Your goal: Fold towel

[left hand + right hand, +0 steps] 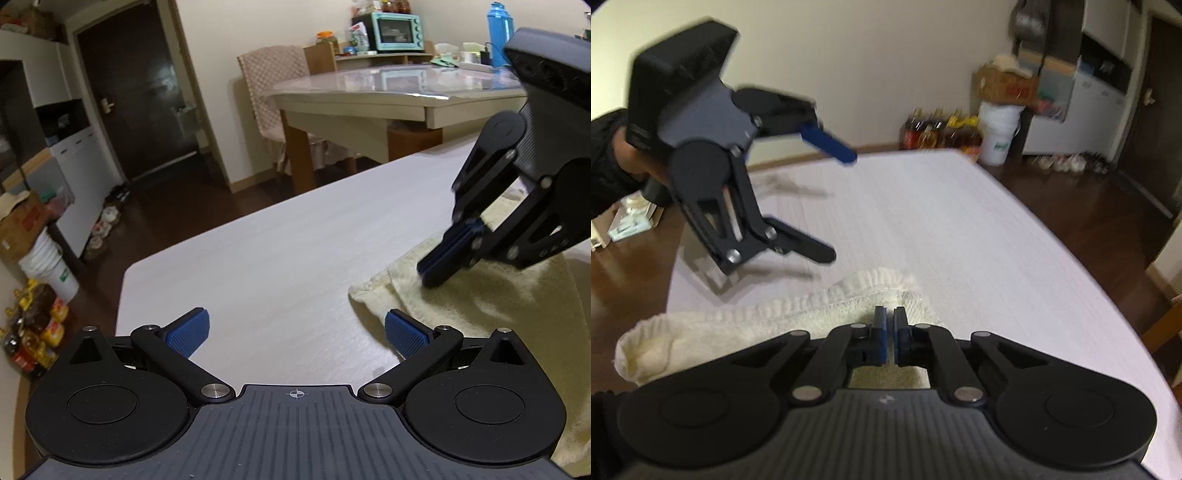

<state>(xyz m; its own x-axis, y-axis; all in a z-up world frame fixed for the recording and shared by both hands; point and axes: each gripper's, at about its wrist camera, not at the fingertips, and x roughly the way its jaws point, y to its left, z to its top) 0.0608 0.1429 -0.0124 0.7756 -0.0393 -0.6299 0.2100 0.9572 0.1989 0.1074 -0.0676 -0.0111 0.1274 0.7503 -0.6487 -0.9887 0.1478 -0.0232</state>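
Observation:
A cream towel (480, 295) lies folded on the white table (277, 240), at the right of the left wrist view. My left gripper (297, 328) is open and empty, hovering above the table just left of the towel's edge. My right gripper (434, 267) is shut, its tips pressed down on the towel's top layer. In the right wrist view the towel (812, 306) bunches under my right gripper (889, 317), whose blue pads are almost together with no cloth seen between them. The left gripper (834, 203) hangs open above the table beyond the towel.
A glass-topped dining table (388, 85) with a covered chair (273, 92) stands beyond the white table. On the floor are oil bottles (942, 133), a white bucket (997, 136) and boxes. The table's edges fall off to a dark wooden floor (1089, 206).

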